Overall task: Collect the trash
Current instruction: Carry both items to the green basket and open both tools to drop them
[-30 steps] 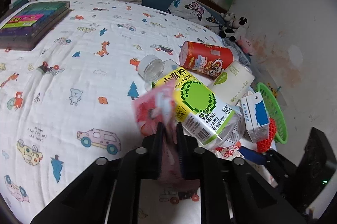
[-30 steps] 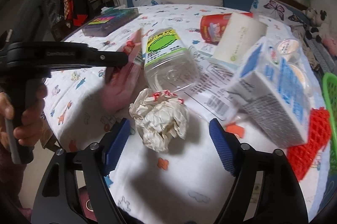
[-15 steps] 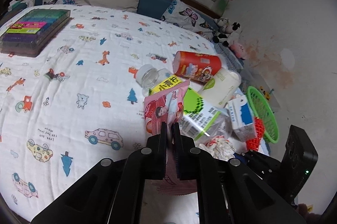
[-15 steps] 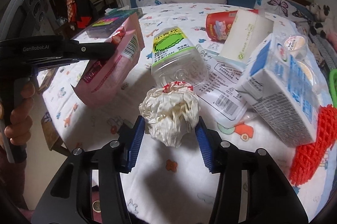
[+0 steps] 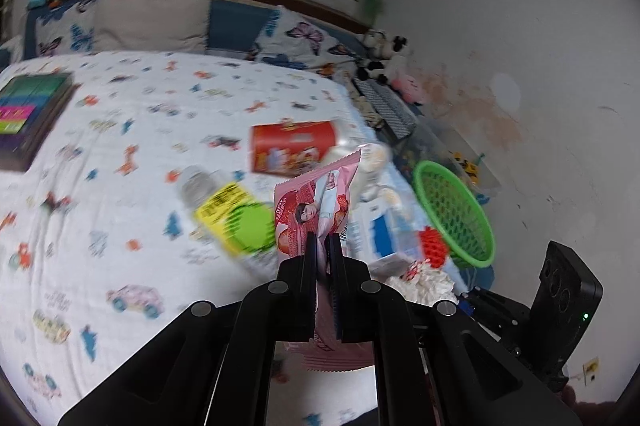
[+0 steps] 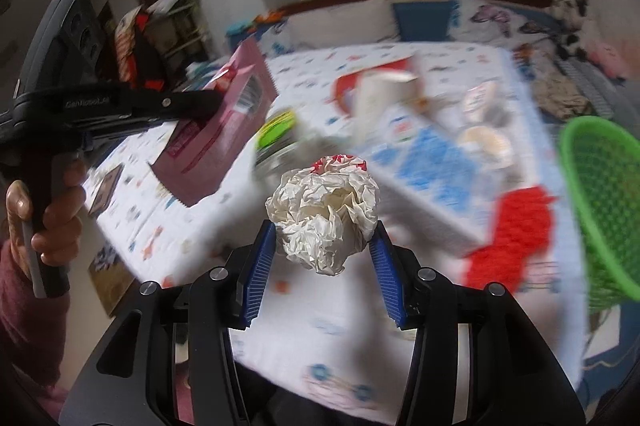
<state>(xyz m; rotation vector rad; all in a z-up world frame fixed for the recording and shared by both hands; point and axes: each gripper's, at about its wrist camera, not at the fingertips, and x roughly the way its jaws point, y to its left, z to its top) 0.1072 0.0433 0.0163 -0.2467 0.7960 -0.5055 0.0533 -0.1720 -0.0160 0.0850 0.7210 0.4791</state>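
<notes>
My left gripper [image 5: 323,240] is shut on a pink snack wrapper [image 5: 316,201] and holds it up above the bed; the wrapper also shows in the right wrist view [image 6: 224,129]. My right gripper [image 6: 323,226] is shut on a crumpled white paper ball [image 6: 326,216], lifted off the bed; the ball also shows in the left wrist view [image 5: 420,282]. A green mesh basket [image 5: 452,214] sits tilted at the bed's right edge, to the right of both grippers, and in the right wrist view [image 6: 600,193].
On the bed lie a clear bottle with a yellow-green label [image 5: 232,214], a red can [image 5: 294,145], a blue-and-white carton [image 5: 384,238] and a red mesh piece [image 5: 434,246]. A flat dark box [image 5: 28,121] lies far left. Wall on the right.
Both grippers have risen from the bed. The right one has closed on the paper ball and lifted it. The left one carries the wrapper higher and toward the right.
</notes>
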